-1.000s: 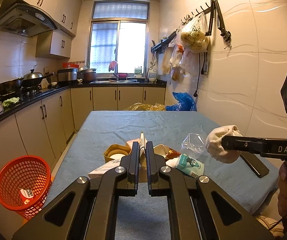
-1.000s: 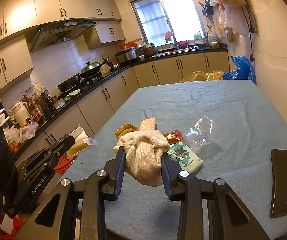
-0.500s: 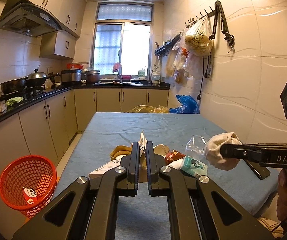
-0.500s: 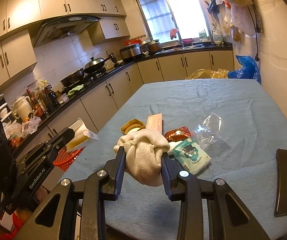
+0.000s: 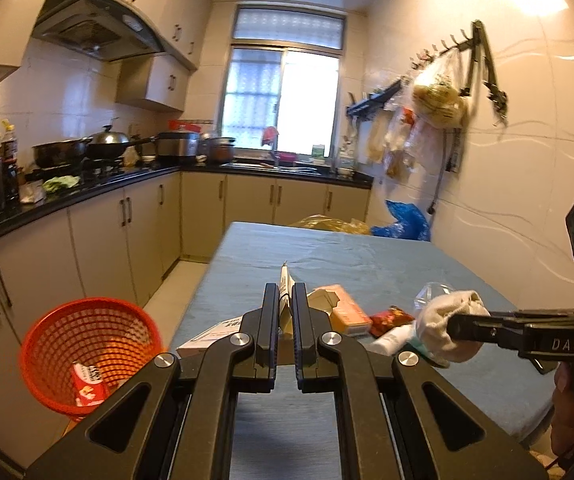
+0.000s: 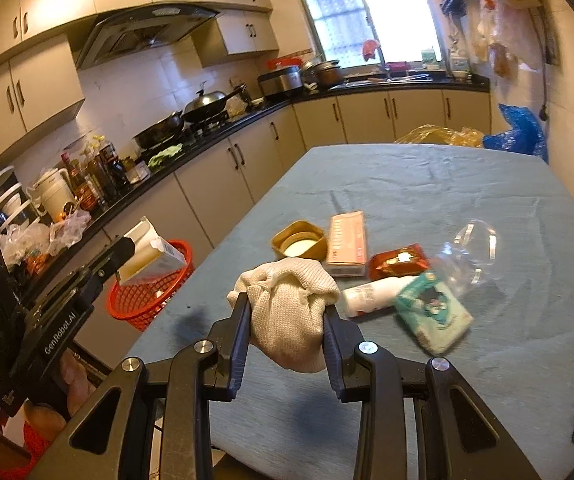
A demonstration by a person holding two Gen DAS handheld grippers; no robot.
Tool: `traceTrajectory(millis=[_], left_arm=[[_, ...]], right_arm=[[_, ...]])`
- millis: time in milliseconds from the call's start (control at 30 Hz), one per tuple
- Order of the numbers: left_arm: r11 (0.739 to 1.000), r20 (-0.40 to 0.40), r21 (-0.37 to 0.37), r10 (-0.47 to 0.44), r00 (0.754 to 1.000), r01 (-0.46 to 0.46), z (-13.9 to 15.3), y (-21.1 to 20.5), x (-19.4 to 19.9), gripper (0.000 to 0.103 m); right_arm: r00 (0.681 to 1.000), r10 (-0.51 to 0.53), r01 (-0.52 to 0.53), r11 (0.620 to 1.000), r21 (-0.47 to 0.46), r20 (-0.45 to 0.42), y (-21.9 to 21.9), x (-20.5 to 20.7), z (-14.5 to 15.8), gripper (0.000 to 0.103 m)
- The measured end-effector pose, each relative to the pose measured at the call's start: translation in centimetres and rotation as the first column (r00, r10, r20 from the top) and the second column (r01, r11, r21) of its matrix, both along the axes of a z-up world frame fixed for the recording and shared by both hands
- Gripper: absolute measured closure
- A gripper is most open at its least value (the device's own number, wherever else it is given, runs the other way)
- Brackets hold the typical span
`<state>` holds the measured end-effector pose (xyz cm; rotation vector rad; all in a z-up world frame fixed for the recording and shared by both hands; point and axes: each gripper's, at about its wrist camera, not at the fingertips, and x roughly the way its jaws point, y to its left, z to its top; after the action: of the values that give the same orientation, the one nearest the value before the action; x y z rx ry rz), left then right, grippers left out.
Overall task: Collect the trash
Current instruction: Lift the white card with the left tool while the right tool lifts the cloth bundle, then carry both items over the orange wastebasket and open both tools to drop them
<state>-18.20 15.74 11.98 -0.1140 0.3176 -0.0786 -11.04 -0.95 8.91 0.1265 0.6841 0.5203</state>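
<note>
Both grippers have shifted toward the left side of the table since the earlier frames: in the left wrist view the orange mesh plastic basket [image 5: 91, 354] is now bigger and nearer, and in the right wrist view the table litter sits further to the right than before.

Left gripper [image 5: 285, 304] is clenched on a small cream and white paper carton [image 6: 151, 254]; the carton's thin flap stands up between the two pads and pokes out above the fingertips. Seen from the right wrist view, the carton hangs in the air off the table edge, w/ the basket below and behind it on the floor. Inside the basket lies a red and white wrapper [image 5: 89, 384].

Right gripper [image 6: 285, 312] is grasping a crumpled off-white knitted cloth [image 6: 287, 312]. The cloth fills the gap between the pads, bulges over the fingertips and sags below them, held above the blue-grey cloth-covered table [image 6: 407, 184], near its close edge.

Still on the table, approx. in one cluster beyond the right gripper: a yellow round tin [image 6: 301, 240], a flat pink cardboard box [image 6: 347, 242] touching it, a red foil packet [image 6: 401, 260], a white tube [image 6: 377, 296], a teal printed pouch [image 6: 433, 316] and a clear crumpled plastic wrap [image 6: 469, 252].
</note>
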Motion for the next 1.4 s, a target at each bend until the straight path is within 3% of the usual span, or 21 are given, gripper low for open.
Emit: traceTrajectory(millis=[367, 733, 1033, 1167, 1233, 1267, 1300, 1400], left_arm=[[0.990, 0.000, -0.016, 0.141, 0.990, -0.141, 0.0, 7.0, -0.5, 0.097], [0.964, -0.095, -0.076, 0.249, 0.964, -0.256, -2.9, 15.5, 0.7, 0.097], [0.952, -0.178, -0.076, 0.279, 0.944, -0.296, -6.0, 18.2, 2.0, 0.097], [0.946, -0.193, -0.073, 0.296, 0.935, -0.315, -6.5, 18.7, 2.5, 0.096], [0.943, -0.204, -0.079, 0.302, 0.931, -0.323, -6.7, 19.0, 2.6, 0.090], [0.941, -0.209, -0.081, 0.308, 0.928, -0.330, -6.7, 19.1, 2.7, 0.081], [0.938, -0.211, -0.080, 0.315, 0.925, -0.338, -6.7, 19.1, 2.7, 0.063], [0.926, -0.186, -0.052, 0.359, 0.915, -0.374, -6.3, 18.5, 2.3, 0.035]], right_arm=[[0.989, 0.148, -0.149, 0.988, -0.040, -0.029, 8.7, 2.5, 0.2, 0.067], [0.956, 0.277, -0.282, 0.959, -0.041, -0.097, 18.4, 6.2, -1.1, 0.067], [0.931, 0.325, -0.330, 0.944, -0.003, -0.165, 24.4, 9.8, -3.0, 0.066], [0.923, 0.339, -0.341, 0.940, 0.024, -0.183, 26.3, 11.1, -3.9, 0.062], [0.916, 0.352, -0.351, 0.936, 0.040, -0.193, 27.0, 11.8, -4.2, 0.058], [0.916, 0.351, -0.350, 0.936, 0.044, -0.195, 27.0, 11.9, -4.3, 0.057], [0.917, 0.349, -0.346, 0.937, 0.048, -0.194, 26.7, 12.0, -4.4, 0.057], [0.921, 0.346, -0.343, 0.938, 0.050, -0.180, 25.5, 11.9, -4.1, 0.057]])
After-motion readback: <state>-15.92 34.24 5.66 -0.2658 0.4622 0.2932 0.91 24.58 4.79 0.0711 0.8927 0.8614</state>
